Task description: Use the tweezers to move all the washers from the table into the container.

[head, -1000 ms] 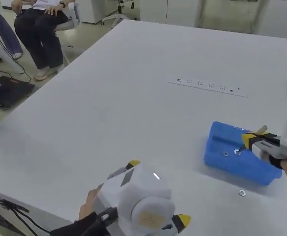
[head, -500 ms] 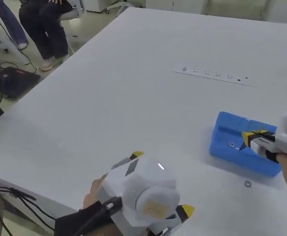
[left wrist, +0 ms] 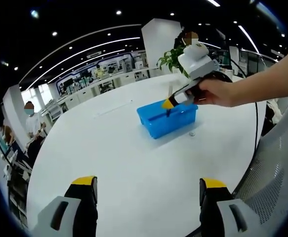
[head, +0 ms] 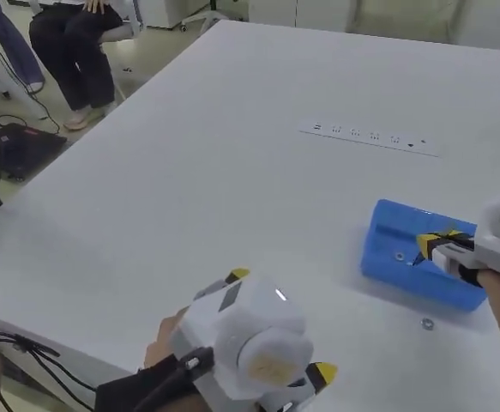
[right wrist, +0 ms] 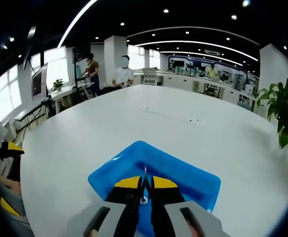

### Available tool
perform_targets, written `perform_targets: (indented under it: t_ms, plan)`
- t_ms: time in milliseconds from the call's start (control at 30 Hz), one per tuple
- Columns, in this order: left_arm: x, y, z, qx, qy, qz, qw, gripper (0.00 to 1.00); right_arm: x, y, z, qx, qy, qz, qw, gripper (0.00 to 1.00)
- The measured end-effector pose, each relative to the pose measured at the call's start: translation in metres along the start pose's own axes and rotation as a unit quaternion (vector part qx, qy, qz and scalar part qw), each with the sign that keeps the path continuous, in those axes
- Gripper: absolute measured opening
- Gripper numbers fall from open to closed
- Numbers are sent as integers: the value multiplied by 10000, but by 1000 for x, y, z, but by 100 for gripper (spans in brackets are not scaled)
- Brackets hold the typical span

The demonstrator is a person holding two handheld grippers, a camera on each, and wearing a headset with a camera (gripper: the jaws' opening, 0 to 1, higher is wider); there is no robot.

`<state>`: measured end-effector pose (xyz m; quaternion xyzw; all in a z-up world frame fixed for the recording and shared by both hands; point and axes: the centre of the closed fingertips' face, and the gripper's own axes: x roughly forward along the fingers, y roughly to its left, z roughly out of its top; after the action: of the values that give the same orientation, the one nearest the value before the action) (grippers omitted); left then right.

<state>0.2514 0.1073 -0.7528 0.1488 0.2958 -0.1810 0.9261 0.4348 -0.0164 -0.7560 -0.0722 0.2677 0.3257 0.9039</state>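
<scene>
Hovering over the container, one washer outstanding

Your right gripper (head: 430, 246) is clamped on the thin metal tweezers (right wrist: 144, 172), which point along its jaws into the blue rectangular plastic container (head: 417, 285) near the right edge of the white table (head: 232, 172). One small silver ring washer (head: 398, 255) lies inside. A second washer (head: 427, 324), flat and shiny, sits on the table just beside the container's near wall, toward your edge. This gripper is much the nearer. Your left gripper (left wrist: 148, 181), jaws apart and empty, waits well away by the near edge.
</scene>
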Motion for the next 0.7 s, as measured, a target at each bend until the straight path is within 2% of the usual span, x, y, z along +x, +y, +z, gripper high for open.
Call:
perform_targets:
  t_ms: [100,267,333,533,700]
  plan:
    - [0,1,1,-37,-29,-1,10000,87,-9,2,7,-3,-79,-34,10000,4]
    - [-1,1,3,-65,-80,-8,9999,87,-35,12,17,-166,-247,30,9996,3]
    - [-1,0,3,-32,-86,-12,10000,87,-46,15,21,-447,-335,5,9984,3]
    - [-1,-2,4,33,-104,-41,9999,87,-66,20,16,-606,-323,30,9976,3]
    - [-1,-2,5,29,-128,-47,9999,87,-78,20,10,-367,-329,18,9988,3]
